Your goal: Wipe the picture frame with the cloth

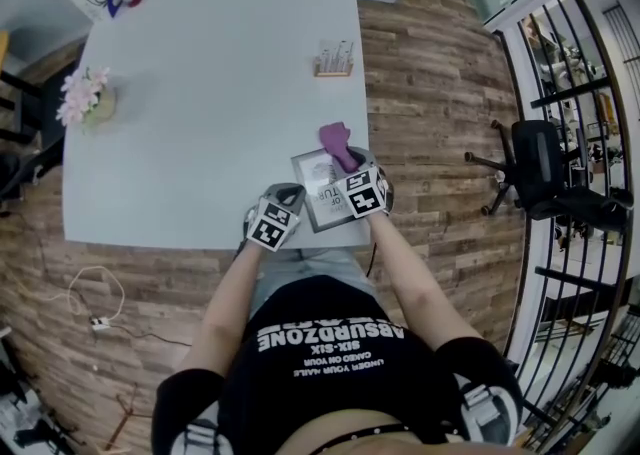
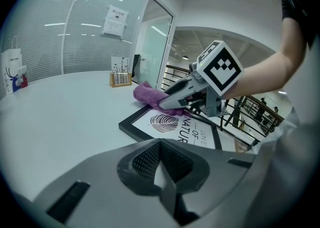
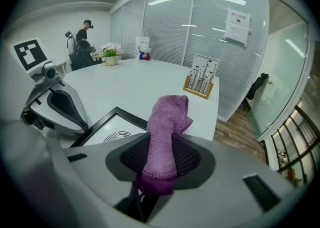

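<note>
Cloth [image 3: 167, 122], one, clamped in right gripper [image 3: 159, 167] jaws on one picture frame [image 2: 172, 129]; left gripper [image 2: 162, 172] jaws together.

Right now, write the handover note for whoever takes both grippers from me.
Right gripper: shut on the purple cloth, whose free end lies over the far edge of the picture frame.
Left gripper: jaws together with nothing between them, held low by the frame's left side. Whether it touches the frame cannot be told.
Frame: lying flat near the near edge of the white table.
Done: cloth gripped and brought onto the frame. How much has been wiped cannot be seen.
Left: drag the cloth across the glass and border, probably steadying the frame with the left gripper.
</note>
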Available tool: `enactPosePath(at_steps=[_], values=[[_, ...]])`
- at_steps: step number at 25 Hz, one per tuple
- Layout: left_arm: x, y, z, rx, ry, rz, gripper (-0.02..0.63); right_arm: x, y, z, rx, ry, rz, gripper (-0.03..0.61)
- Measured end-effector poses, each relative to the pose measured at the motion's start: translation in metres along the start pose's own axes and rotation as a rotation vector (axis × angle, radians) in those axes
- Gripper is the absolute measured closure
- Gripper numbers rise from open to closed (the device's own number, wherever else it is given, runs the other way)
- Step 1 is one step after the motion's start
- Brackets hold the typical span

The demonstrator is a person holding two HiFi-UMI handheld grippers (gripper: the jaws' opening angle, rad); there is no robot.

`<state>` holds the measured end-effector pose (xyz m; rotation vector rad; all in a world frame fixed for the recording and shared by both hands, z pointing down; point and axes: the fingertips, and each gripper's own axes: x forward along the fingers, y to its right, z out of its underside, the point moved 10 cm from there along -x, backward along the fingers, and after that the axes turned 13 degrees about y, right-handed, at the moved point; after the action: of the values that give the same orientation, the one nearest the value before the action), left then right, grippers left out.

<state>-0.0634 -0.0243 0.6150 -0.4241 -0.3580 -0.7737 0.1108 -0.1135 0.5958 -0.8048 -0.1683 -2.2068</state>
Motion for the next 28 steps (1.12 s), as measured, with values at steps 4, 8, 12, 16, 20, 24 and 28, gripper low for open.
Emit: enactPosePath(at_steps=[4, 8, 12, 16, 20, 24, 28], values=[[0.0, 0.0, 0.001, -0.001, 0.002, -0.005, 0.598, -0.004, 0.005, 0.002, 0.003, 0.001, 0.019, 0.437], [0.0, 0.0, 0.001, -0.003, 0.003, -0.006, 0.598, -0.007, 0.006, 0.004, 0.03, 0.006, 0.024, 0.436], [0.0, 0.001, 0.0, 0.0, 0.005, -0.009, 0.598, -0.013, 0.006, 0.006, 0.041, 0.011, 0.011, 0.436], [-0.001, 0.002, 0.001, 0.01, 0.01, -0.015, 0.598, -0.019, 0.003, 0.01, 0.032, 0.016, 0.008, 0.436], [-0.001, 0.003, 0.003, 0.013, 0.011, -0.02, 0.598, -0.025, -0.001, 0.016, 0.034, 0.015, -0.001, 0.436], [0.0, 0.001, 0.002, 0.013, 0.012, -0.018, 0.598, -0.03, -0.003, 0.02, 0.035, 0.019, 0.001, 0.436], [0.0, 0.001, 0.002, 0.013, 0.01, -0.02, 0.598, -0.039, -0.008, 0.028, 0.037, 0.03, 0.011, 0.437]])
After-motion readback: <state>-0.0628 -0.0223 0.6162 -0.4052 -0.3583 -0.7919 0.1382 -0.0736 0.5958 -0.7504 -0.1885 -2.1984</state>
